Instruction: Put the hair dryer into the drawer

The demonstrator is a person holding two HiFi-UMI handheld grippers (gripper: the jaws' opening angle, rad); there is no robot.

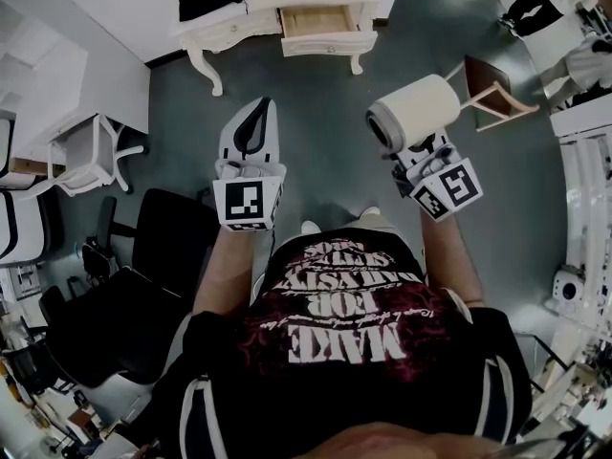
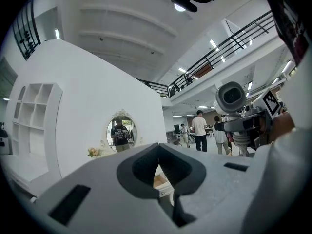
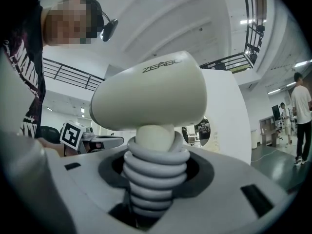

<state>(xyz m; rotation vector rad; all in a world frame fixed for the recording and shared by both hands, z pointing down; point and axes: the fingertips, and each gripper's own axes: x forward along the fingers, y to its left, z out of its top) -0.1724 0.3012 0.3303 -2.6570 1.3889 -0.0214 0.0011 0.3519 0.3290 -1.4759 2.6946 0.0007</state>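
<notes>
Clasping the hair dryer (image 3: 151, 99), right tongs (image 3: 155, 182) stand part-open; left tongs (image 2: 158, 150) closed.

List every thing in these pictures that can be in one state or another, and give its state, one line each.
Drawer: pulled open, its wooden inside showing.
Left gripper: shut, holding nothing.
Right gripper: shut on the hair dryer.
Hair dryer: held up off the floor by its handle.
Cord: coiled round that handle.
</notes>
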